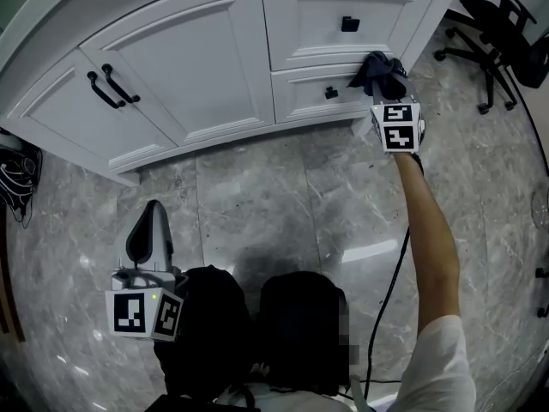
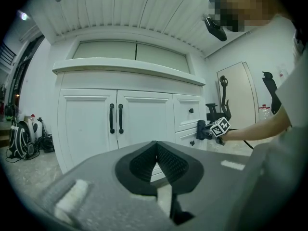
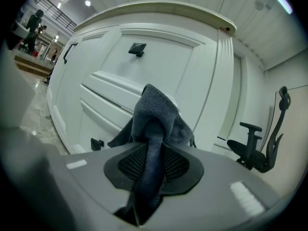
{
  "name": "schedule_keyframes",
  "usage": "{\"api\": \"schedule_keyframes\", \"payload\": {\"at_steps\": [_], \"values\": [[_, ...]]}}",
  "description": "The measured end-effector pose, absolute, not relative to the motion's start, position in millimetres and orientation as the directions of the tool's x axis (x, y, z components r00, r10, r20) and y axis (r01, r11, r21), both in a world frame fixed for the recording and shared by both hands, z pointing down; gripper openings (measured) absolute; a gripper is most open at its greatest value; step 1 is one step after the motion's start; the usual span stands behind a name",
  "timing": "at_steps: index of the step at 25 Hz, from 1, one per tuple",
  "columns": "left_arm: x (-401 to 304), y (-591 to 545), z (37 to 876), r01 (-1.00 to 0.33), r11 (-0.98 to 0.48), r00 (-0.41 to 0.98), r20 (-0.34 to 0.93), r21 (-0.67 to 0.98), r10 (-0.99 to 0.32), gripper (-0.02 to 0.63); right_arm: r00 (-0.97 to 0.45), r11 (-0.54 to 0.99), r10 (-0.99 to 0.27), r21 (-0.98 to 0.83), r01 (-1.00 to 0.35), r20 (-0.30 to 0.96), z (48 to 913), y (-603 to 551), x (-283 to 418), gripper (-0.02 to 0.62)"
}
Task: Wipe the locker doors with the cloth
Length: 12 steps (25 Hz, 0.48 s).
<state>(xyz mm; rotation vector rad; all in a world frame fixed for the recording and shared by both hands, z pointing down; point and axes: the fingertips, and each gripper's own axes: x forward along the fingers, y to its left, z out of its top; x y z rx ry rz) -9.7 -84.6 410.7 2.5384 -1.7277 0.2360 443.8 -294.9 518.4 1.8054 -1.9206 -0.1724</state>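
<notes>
White locker drawers (image 1: 309,24) face cloth (image 1: 382,71) pinched in right hand-held gripper (image 1: 388,91).

Looks like an office or studio hall with a home-style fit-out. White panelled cabinet (image 1: 197,67) with black handles (image 1: 111,86) stands on a polished grey marble floor (image 1: 283,196), with black office chairs (image 1: 497,33) just past one end and backpacks (image 2: 19,138) on the floor at the other. Slatted white ceiling (image 2: 144,8) with spotlights, plus an upper-level railing (image 3: 53,8) over a big open area behind.
</notes>
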Motion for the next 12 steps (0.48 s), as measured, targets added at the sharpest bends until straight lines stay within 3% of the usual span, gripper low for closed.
{"api": "schedule_keyframes", "payload": {"at_steps": [12], "values": [[-5.8, -90.2, 423.3, -0.929, -0.368, 0.352, 0.196, -0.051, -0.915, 0.002, 0.001, 0.122, -0.947, 0.361, -0.925, 0.323, 577.8, -296.8, 451.8, 0.081]]}}
